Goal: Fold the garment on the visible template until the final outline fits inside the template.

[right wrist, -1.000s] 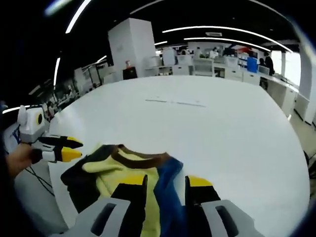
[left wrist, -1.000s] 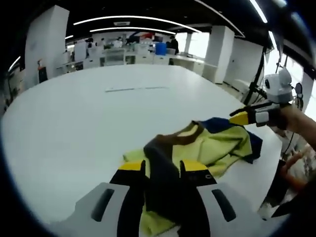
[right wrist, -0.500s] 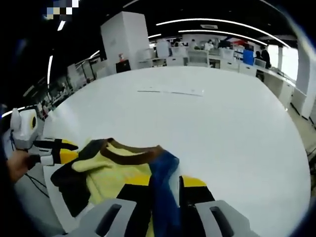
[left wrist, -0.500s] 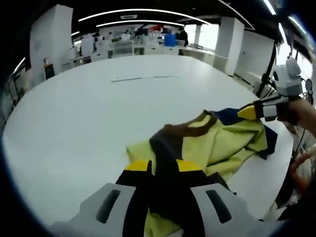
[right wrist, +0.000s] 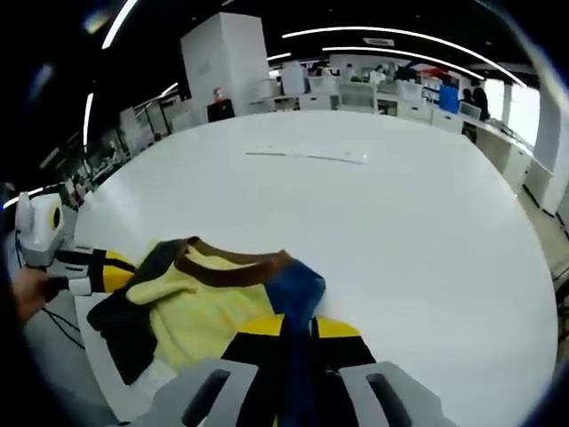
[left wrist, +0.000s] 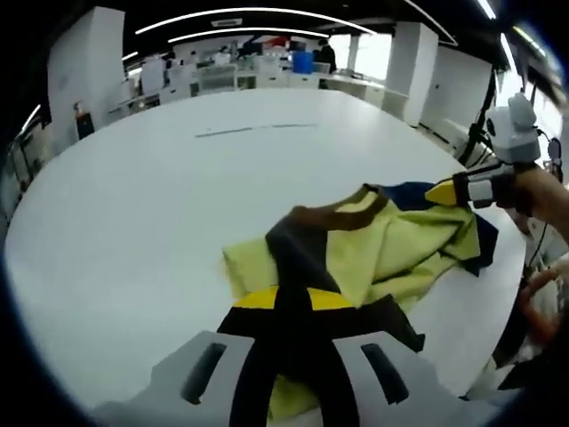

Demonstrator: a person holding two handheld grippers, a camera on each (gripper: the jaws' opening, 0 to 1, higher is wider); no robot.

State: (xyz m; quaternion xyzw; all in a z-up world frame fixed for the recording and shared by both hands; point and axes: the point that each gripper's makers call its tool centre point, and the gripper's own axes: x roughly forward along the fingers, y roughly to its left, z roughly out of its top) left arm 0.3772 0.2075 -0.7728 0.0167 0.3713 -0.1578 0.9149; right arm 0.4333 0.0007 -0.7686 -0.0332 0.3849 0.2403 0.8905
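A crumpled yellow garment (left wrist: 382, 258) with a brown collar (left wrist: 338, 216), a dark sleeve and a blue sleeve lies near the white table's front edge. My left gripper (left wrist: 293, 301) is shut on the dark sleeve (left wrist: 298, 267), which runs between its jaws. In the right gripper view, the right gripper (right wrist: 298, 327) is shut on the blue sleeve (right wrist: 295, 294). The right gripper (left wrist: 449, 191) also enters the left gripper view at the right, held on the blue part (left wrist: 418, 194). The left gripper (right wrist: 111, 262) appears at the left of the right gripper view, at the garment's (right wrist: 200, 302) dark edge.
The large white table (left wrist: 133, 205) stretches far ahead. A thin pale strip (left wrist: 253, 130) lies on it in the distance, and the same strip (right wrist: 307, 157) shows in the right gripper view. Desks, pillars and people stand beyond. A tripod leg (left wrist: 476, 124) rises at the right.
Both grippers' jaws have closed in on their sleeves, the gaps narrowing from wide to pinched. The garment has shifted slightly and spread a little between them.
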